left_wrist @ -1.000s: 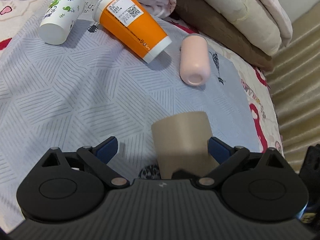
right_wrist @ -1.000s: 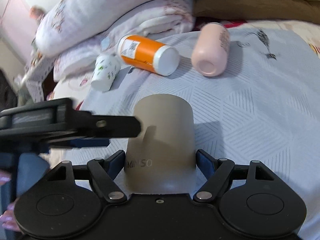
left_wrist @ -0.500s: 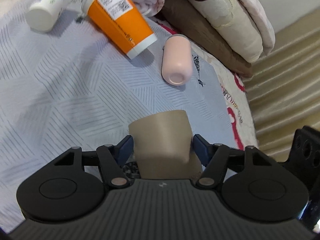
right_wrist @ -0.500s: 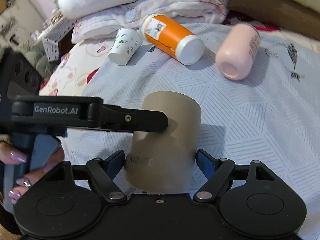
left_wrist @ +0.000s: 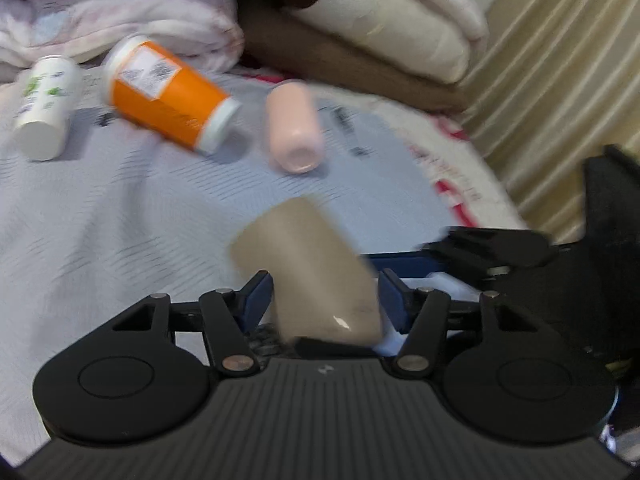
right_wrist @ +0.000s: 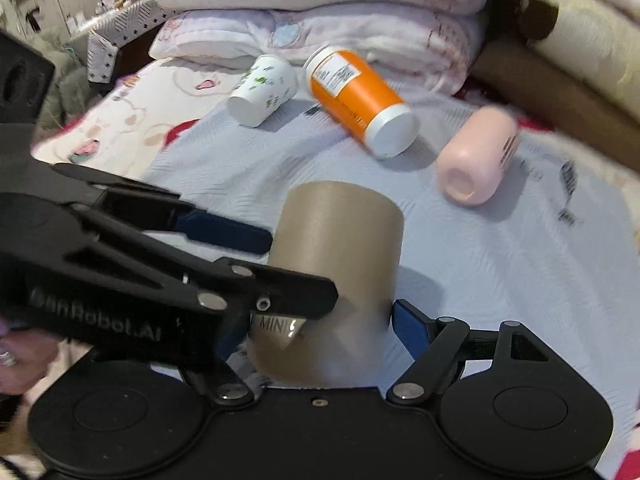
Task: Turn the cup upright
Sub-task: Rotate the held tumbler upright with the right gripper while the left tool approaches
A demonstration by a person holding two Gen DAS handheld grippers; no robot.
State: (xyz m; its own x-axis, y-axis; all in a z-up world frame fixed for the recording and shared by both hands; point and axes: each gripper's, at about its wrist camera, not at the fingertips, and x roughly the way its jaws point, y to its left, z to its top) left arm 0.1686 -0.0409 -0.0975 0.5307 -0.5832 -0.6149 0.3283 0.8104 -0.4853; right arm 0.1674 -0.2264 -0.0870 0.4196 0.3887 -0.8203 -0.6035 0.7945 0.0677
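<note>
A tan cup point(left_wrist: 308, 268) with its closed base pointing away sits tilted between the blue pads of my left gripper point(left_wrist: 326, 300), which is shut on it. In the right wrist view the same tan cup point(right_wrist: 336, 264) stands between my right gripper's pads point(right_wrist: 320, 328); the right pad touches its side, the left pad is hidden behind the left gripper's arm point(right_wrist: 168, 272). The cup appears lifted off the grey bedspread point(right_wrist: 500, 272).
Three more cups lie on their sides farther back: a white leaf-print cup point(left_wrist: 44, 112), a large orange cup point(left_wrist: 168, 96) and a pink cup point(left_wrist: 294, 128). Folded quilts and pillows point(right_wrist: 320, 4) line the back. A curtain point(left_wrist: 560, 80) hangs at the right.
The left gripper closed on the tan cup and both grippers lifted and tilted it. The view swung upward, showing more of the pillows; the frames are blurred by motion.
</note>
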